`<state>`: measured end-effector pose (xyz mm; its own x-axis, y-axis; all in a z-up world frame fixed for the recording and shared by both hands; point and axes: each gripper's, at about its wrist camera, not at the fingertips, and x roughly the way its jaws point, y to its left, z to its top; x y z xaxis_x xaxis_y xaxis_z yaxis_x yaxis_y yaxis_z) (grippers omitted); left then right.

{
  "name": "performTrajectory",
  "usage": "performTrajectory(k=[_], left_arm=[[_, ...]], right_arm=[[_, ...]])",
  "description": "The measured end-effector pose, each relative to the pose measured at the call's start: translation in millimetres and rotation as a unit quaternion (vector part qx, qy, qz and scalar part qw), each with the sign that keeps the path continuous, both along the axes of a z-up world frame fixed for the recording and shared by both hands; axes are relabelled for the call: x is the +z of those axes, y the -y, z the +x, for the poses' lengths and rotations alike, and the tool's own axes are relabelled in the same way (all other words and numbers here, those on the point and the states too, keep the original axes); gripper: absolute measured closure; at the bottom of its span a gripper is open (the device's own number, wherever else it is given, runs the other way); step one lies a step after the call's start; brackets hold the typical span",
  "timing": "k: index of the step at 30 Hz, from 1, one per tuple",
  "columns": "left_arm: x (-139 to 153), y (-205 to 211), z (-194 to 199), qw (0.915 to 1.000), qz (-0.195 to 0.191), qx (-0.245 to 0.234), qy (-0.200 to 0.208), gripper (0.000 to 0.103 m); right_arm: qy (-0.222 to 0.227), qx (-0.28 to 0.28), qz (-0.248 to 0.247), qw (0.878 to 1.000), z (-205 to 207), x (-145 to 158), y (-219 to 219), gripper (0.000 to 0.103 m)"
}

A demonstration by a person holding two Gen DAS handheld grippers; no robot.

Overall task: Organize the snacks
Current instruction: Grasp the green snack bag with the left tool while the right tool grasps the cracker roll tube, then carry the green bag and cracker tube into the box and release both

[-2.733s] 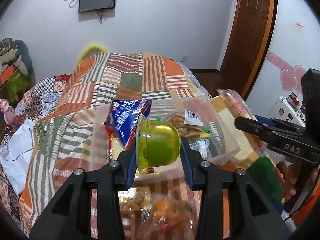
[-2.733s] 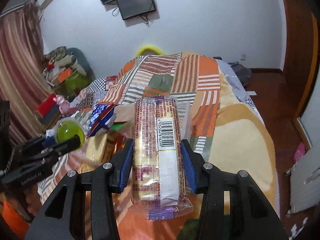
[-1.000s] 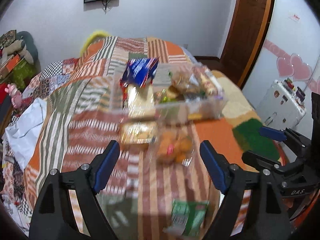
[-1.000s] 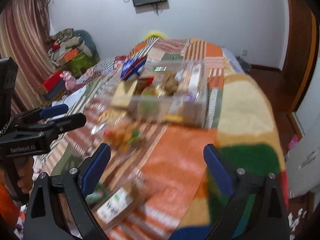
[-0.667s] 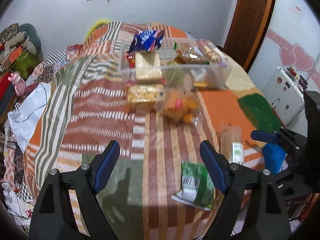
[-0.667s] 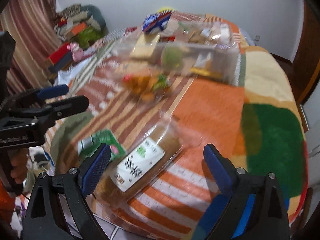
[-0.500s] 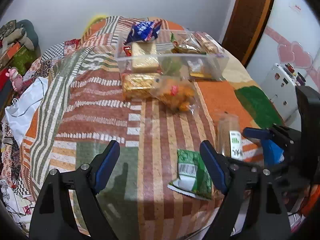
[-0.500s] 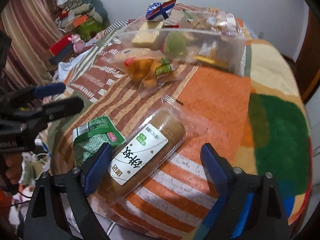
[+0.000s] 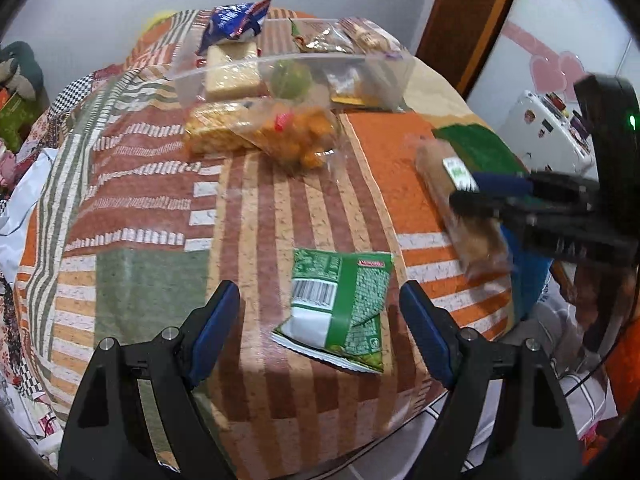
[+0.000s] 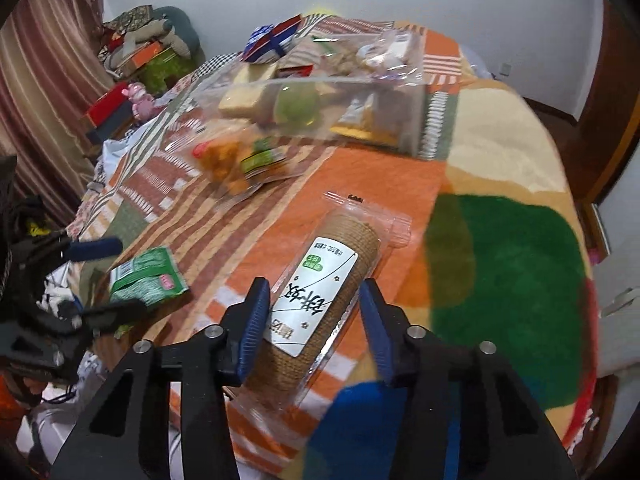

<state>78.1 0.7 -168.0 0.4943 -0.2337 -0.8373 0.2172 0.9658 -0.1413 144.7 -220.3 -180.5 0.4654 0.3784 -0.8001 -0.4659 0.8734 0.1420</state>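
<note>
Brown biscuit roll [image 10: 320,292] between parted hand-held gripper [image 10: 316,320]

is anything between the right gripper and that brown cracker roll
Nothing visible. The right gripper is open with its jaws on either side of the cracker roll, which lies flat on the blanket. The green packet lies well off to the side.

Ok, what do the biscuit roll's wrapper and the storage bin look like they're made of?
Biscuit roll: thin clear plastic film, glossy, with crimped ends and a white paper-like label; the brown biscuits show through. Storage bin: seemingly rigid clear plastic; the snacks inside are visible through its walls.
</note>
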Motion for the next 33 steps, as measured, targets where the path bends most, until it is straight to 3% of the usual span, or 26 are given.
performTrajectory(k=[3, 7, 8, 9, 11, 14, 21, 33], left_arm=[[-4.4, 1.5, -1.8, 0.9999, 0.01, 0.002, 0.008, 0.024], [-9.6, 1.9, -2.1, 0.9999, 0.014, -0.004, 0.009, 0.053], [-9.7, 1.9, -2.8, 0.9997, 0.018, -0.001, 0.014, 0.054], [-9.5, 1.8, -3.3, 0.9996, 0.02, -0.001, 0.018, 0.055], [-9.2, -0.1, -3.2, 0.9997, 0.014, 0.0, 0.021, 0.056], [-8.1, -2.9, -0.4, 0.9995, 0.016, 0.006, 0.026, 0.057], [12.3, -15.4, 9.3, 0.9978, 0.015, 0.031, 0.057, 0.058], [55.3, -34.1, 48.7, 0.9926, 0.007, 0.062, 0.105, 0.058]], right_arm=[[0.004, -0.014, -0.002, 1.0, 5.3, 0.3, 7.7, 0.063], [-0.011, -0.026, 0.01, 1.0, 10.7, 0.1, 10.2, 0.059], [-0.014, -0.029, 0.01, 0.999, 10.6, -0.1, 10.3, 0.057], [-0.022, -0.03, 0.013, 0.999, 10.7, -2.3, 9.5, 0.051], [-0.043, -0.028, 0.027, 0.998, 9.8, -10.3, 8.4, 0.051], [-0.039, -0.031, 0.032, 0.998, 6.2, -15.7, 7.0, 0.05], [-0.011, -0.032, 0.035, 0.999, 9.1, -8.5, 10.5, 0.071], [0.019, -0.039, 0.064, 0.997, 22.1, 16.9, 22.2, 0.072]])
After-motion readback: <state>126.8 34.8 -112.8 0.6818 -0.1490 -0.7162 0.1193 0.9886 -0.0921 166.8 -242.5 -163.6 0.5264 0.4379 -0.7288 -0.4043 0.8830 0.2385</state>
